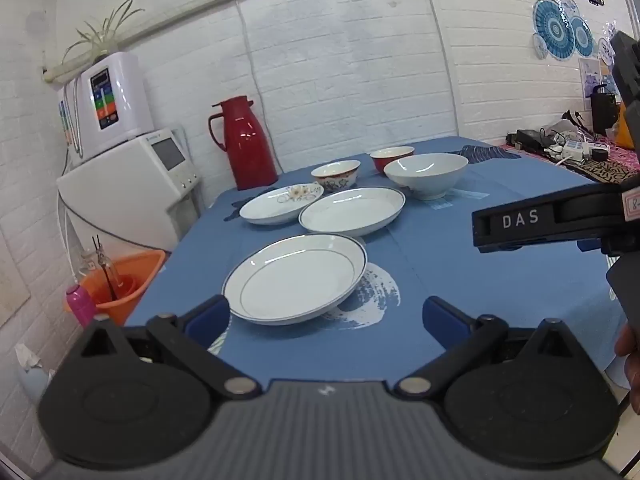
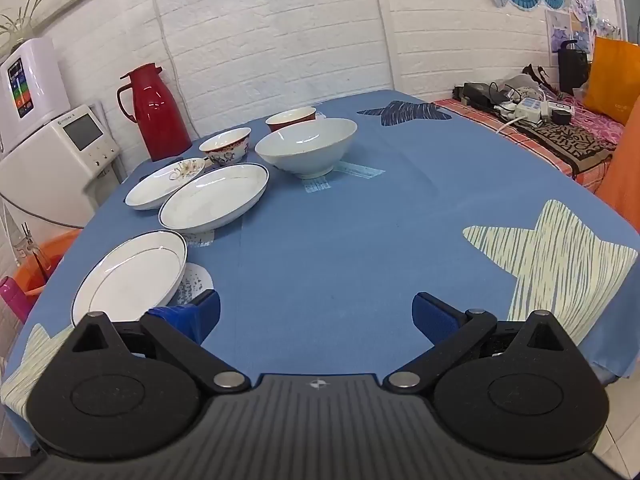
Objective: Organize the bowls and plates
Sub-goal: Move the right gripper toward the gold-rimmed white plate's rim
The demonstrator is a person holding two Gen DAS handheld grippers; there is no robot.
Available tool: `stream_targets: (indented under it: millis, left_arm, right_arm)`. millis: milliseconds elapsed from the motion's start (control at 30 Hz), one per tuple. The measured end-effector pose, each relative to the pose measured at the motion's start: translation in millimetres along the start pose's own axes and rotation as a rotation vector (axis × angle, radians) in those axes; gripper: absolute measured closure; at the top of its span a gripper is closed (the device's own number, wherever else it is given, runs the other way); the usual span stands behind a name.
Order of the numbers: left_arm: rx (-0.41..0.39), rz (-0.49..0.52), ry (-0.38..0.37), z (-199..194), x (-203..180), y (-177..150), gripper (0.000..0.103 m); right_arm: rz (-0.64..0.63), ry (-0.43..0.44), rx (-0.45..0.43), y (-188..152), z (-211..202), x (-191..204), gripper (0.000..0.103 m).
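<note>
Left gripper (image 1: 326,320): your fingers (image 1: 208,318) stand wide, nothing between them, above the near edge of the worktop (image 1: 480,280); the near plate (image 1: 296,278) lies just beyond the left finger.
Right gripper (image 2: 316,314): your fingers (image 2: 434,316) stand wide and empty over bare blue cloth; in the left view this tool shows at the right edge, apart from all the dishes.
Near plate: white, dark rim line, flat on the worktop, left and near.
Mid plate (image 1: 352,211): beyond the near plate, apart from it.
Flower plate (image 1: 280,204): left of the mid plate, rims touching or overlapping; you cannot tell which.
White bowl (image 1: 426,174): largest, upright, right of the plates, far.
Patterned bowl (image 1: 336,175): upright, just behind the flower plate.
Red bowl (image 1: 392,157): farthest, partly hidden behind the white bowl.
Flask (image 1: 244,142): red, upright, far left corner by the wall.
</note>
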State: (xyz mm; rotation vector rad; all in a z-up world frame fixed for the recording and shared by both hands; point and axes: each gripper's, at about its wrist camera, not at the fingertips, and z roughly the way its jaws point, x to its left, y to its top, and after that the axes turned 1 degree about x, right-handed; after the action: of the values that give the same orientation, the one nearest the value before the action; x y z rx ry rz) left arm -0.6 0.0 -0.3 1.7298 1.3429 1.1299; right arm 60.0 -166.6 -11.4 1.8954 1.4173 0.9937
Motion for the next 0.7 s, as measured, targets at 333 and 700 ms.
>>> stream_targets:
  millis: [333, 700]
  left_arm:
    - [0.013, -0.01, -0.006, 0.5, 5.0, -2.0, 0.001]
    - [0.008, 0.002, 0.002, -0.2, 0.6, 0.9, 0.001]
  right_arm:
    - [-0.016, -0.003, -0.009, -0.7, -1.3, 2.0, 0.013]
    - [-0.017, -0.003, -0.007, -1.6, -1.0, 4.5, 0.013]
